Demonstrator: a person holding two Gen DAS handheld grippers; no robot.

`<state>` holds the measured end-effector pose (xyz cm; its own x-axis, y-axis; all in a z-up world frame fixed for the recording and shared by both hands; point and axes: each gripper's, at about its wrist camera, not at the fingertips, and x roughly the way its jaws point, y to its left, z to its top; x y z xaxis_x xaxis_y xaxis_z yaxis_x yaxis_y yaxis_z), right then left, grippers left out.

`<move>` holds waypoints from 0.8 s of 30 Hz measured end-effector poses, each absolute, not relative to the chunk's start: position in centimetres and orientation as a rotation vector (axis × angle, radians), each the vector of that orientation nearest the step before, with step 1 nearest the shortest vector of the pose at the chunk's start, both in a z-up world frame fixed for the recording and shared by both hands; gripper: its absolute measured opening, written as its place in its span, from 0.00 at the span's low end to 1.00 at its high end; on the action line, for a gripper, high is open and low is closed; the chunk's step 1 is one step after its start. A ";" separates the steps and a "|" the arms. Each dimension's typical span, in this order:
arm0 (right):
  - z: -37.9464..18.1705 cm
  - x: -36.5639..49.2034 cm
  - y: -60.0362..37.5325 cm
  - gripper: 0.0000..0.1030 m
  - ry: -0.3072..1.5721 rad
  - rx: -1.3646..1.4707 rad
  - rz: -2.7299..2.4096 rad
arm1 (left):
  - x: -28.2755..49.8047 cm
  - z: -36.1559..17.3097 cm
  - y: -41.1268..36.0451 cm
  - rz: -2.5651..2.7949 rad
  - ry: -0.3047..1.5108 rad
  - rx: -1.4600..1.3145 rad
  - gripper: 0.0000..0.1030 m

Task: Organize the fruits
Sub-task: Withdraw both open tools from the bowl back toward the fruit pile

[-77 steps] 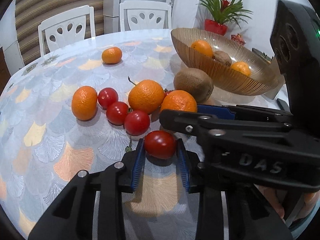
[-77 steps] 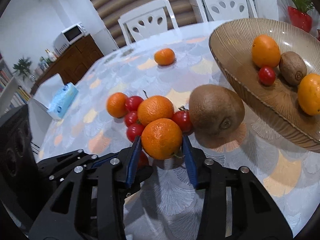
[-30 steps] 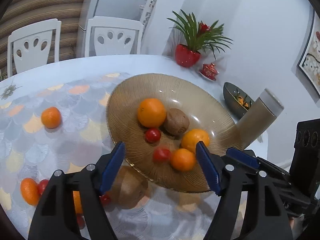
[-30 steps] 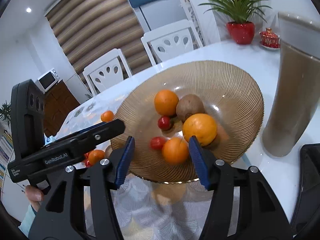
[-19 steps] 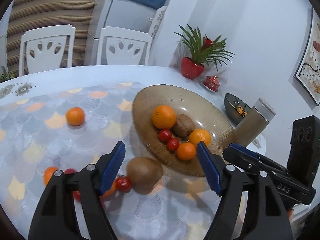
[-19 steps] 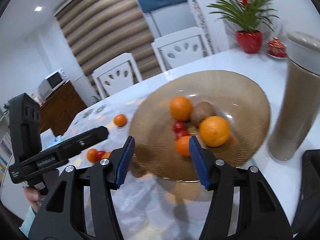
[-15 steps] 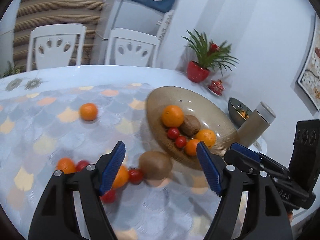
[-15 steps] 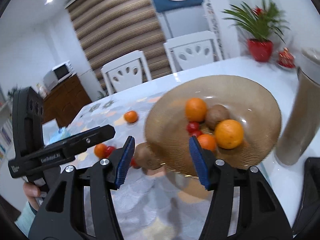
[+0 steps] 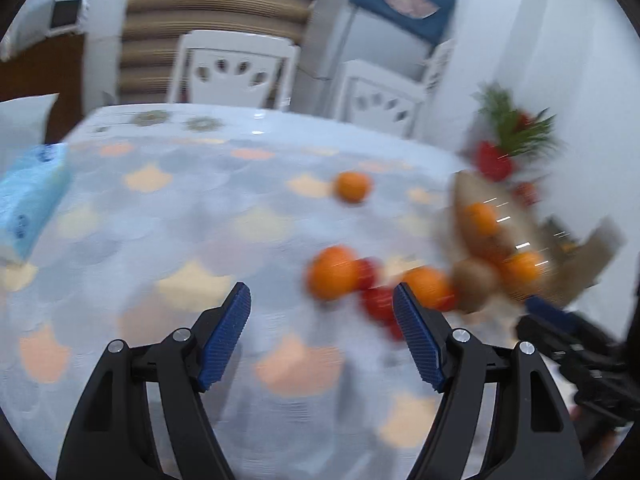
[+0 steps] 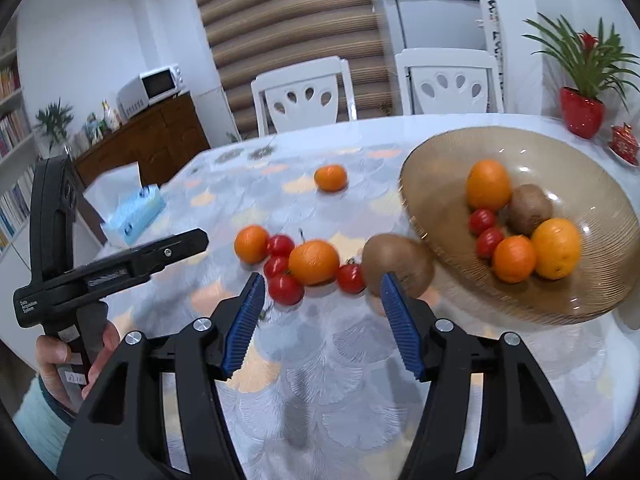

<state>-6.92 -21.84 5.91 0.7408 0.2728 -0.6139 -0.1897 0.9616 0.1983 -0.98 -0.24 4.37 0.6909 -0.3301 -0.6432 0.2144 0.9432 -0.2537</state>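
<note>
A round table under a pale scale-patterned plastic cloth [image 10: 352, 364] fills both views, with white cut-out chairs [image 10: 306, 94] and a striped blind behind. The left wrist view is smeared by motion: the fruit and the ribbed amber glass bowl [image 9: 560, 280] at its right edge are only blurred patches, and the bowl is partly cut off. The black shape at lower right there is too blurred to make out. In the right wrist view the bowl [image 10: 436, 216], at right of centre, holds three oranges, two small tomatoes and a kiwi. On the cloth left of it lie a brown kiwi [image 10: 396, 266], a large orange [image 10: 314, 262], a smaller orange [image 10: 251, 243], four red cherry tomatoes [image 10: 286, 289], and one lone mandarin [image 10: 330, 177] further up. A light blue tissue pack [image 10: 134, 216] sits at the left. The held tool at left bears small white print, "Data Acquisition System" as far as it reads.

The left gripper [image 9: 322, 340] and right gripper [image 10: 322, 322] both stand wide apart and empty. Half a second ago both cameras faced the bowl more squarely; both now look further left over the loose fruit.
</note>
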 end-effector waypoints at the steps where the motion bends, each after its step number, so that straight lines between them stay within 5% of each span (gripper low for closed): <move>1: 5.0 -6.6 -21.4 0.61 0.710 0.113 0.245 | -0.8 3.8 0.0 -0.274 0.756 -0.146 0.70; 3: 3.7 -6.4 -20.9 0.61 0.735 0.096 0.234 | -0.2 3.0 0.8 -0.243 0.792 -0.177 0.71; 5: 3.2 -6.0 -20.2 0.65 0.760 0.050 0.205 | -0.2 3.2 1.7 -0.215 0.764 -0.216 0.92; 8: 3.0 -6.0 -19.5 0.93 0.758 0.013 0.172 | 0.0 2.9 2.4 -0.194 0.773 -0.242 0.94; 24: 2.0 -5.8 -19.2 0.97 0.816 -0.019 0.171 | -0.6 2.8 1.1 -0.155 0.763 -0.168 0.94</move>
<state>-5.78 -19.16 1.99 0.6725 0.1447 -0.7259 -0.1595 0.9860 0.0488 -0.64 1.10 2.83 0.7127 -0.1996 -0.6725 0.0780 0.9753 -0.2068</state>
